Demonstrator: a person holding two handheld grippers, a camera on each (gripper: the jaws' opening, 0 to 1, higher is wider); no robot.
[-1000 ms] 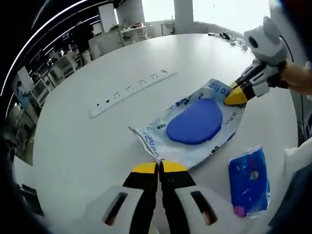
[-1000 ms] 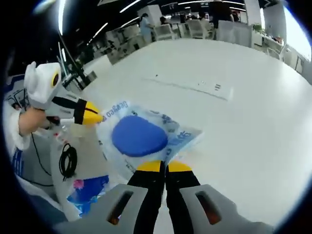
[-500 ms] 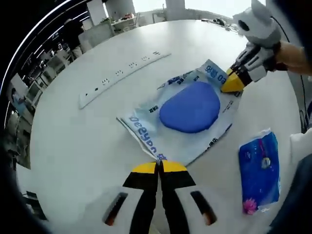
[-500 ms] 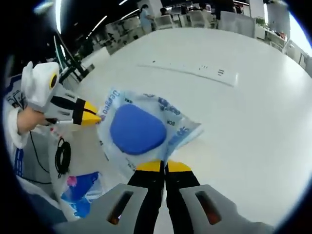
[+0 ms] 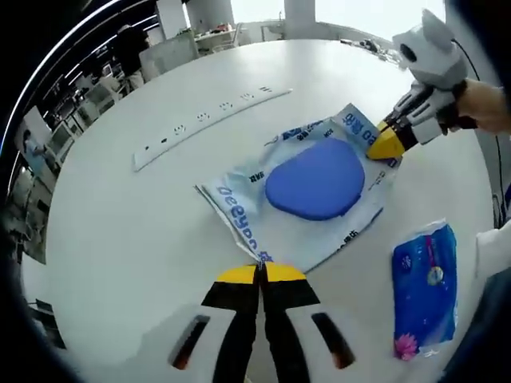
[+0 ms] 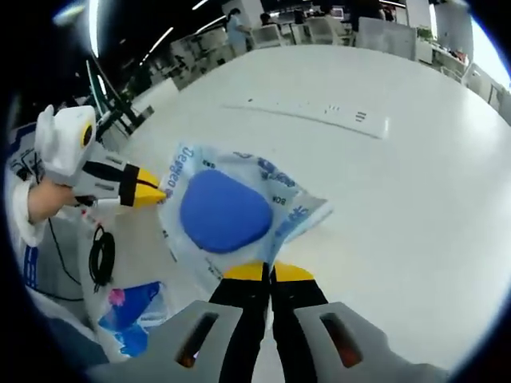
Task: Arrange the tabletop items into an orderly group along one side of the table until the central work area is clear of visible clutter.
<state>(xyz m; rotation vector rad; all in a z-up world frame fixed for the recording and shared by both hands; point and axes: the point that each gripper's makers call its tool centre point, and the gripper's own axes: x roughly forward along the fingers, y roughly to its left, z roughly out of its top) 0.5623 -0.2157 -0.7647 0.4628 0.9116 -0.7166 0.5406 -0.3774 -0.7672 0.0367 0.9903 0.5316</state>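
A clear printed plastic bag (image 5: 239,215) with a blue oval pad (image 5: 314,179) inside lies spread over the white table (image 5: 120,239). My left gripper (image 5: 260,270) is shut on the bag's near edge. My right gripper (image 5: 385,146) is shut on the opposite corner, at the upper right of the left gripper view. In the right gripper view, the right gripper (image 6: 261,270) pinches one edge of the bag (image 6: 295,215), with the blue pad (image 6: 223,211) just beyond it. There the left gripper (image 6: 152,194) grips the bag from the left.
A blue tissue pack (image 5: 423,283) lies to the right of the bag, also seen as the tissue pack (image 6: 132,315). A long white power strip (image 5: 211,116) lies farther out. A coiled black cable (image 6: 100,259) sits near a person's hand. Office desks and chairs stand beyond the table.
Both grippers have kept hold of the bag. It has turned a little and spread flatter between them, and both views have shifted with the hands.
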